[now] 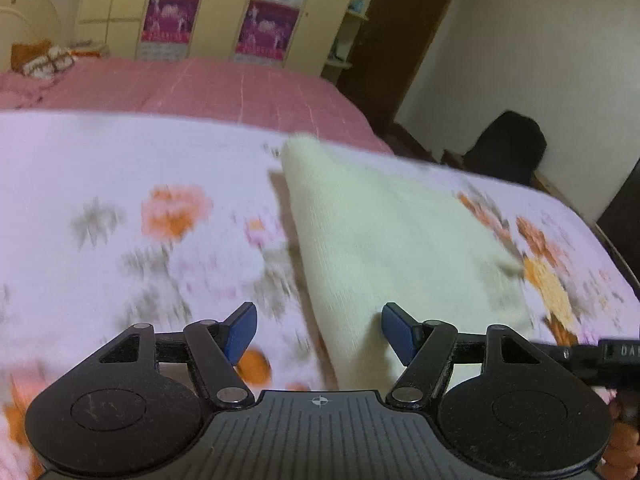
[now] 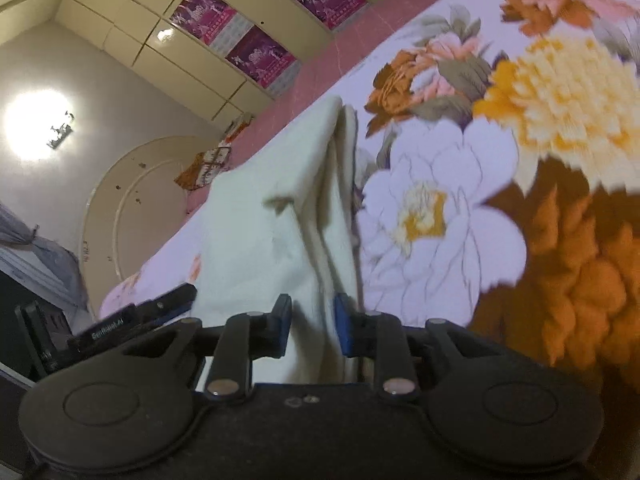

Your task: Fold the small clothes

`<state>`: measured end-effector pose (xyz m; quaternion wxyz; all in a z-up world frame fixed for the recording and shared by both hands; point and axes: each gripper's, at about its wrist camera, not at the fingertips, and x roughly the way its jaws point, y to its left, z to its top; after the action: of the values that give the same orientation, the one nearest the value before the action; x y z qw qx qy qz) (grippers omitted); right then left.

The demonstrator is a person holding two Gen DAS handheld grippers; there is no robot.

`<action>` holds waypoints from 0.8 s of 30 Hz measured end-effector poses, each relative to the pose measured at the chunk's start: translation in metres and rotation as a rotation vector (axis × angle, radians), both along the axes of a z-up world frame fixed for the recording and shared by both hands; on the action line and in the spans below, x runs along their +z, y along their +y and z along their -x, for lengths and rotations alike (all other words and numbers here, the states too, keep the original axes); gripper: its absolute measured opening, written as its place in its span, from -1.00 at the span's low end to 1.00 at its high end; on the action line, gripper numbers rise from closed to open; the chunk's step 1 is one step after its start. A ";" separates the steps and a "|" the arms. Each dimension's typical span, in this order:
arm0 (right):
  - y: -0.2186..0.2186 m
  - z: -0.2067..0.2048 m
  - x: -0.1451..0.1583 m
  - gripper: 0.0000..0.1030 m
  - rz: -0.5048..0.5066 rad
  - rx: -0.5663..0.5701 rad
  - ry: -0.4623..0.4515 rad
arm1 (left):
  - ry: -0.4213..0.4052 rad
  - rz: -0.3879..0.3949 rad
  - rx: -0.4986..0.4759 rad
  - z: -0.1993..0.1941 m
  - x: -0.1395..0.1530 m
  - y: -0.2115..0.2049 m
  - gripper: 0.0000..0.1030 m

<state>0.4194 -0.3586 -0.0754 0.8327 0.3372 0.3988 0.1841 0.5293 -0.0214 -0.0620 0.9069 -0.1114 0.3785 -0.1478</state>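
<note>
A cream knit garment (image 1: 384, 232) lies folded on the flowered sheet (image 1: 120, 168), running from the bed's middle toward me. My left gripper (image 1: 318, 330) is open, its blue pads astride the garment's near left edge, holding nothing. In the right wrist view the same cream garment (image 2: 280, 216) hangs in folds between my right gripper's (image 2: 312, 330) blue pads, which stand narrowly apart around its near edge. The left gripper's tip (image 2: 168, 300) shows at that view's left.
The pink bedspread (image 1: 224, 84) lies beyond the flowered sheet. A cream wardrobe with purple posters (image 1: 264, 24) stands at the back. A dark chair (image 1: 508, 148) is right of the bed. Pillows (image 1: 40, 60) sit at the far left.
</note>
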 end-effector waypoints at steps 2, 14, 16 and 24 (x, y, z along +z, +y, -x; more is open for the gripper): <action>0.004 0.004 -0.001 -0.61 -0.008 0.007 -0.001 | 0.006 -0.033 -0.009 0.005 -0.007 -0.006 0.34; 0.011 0.026 -0.002 -0.87 0.085 0.020 0.002 | 0.011 -0.050 -0.023 0.012 -0.002 0.001 0.34; 0.010 0.026 0.004 -0.72 0.086 -0.002 -0.025 | -0.018 -0.051 -0.005 0.012 0.003 0.005 0.34; 0.000 -0.019 0.030 -0.38 0.118 -0.111 -0.128 | -0.023 0.015 0.067 -0.027 0.005 0.012 0.34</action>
<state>0.4386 -0.3581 -0.0449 0.8839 0.2965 0.3356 0.1351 0.5560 -0.0094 -0.0572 0.9147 -0.1291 0.3632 -0.1216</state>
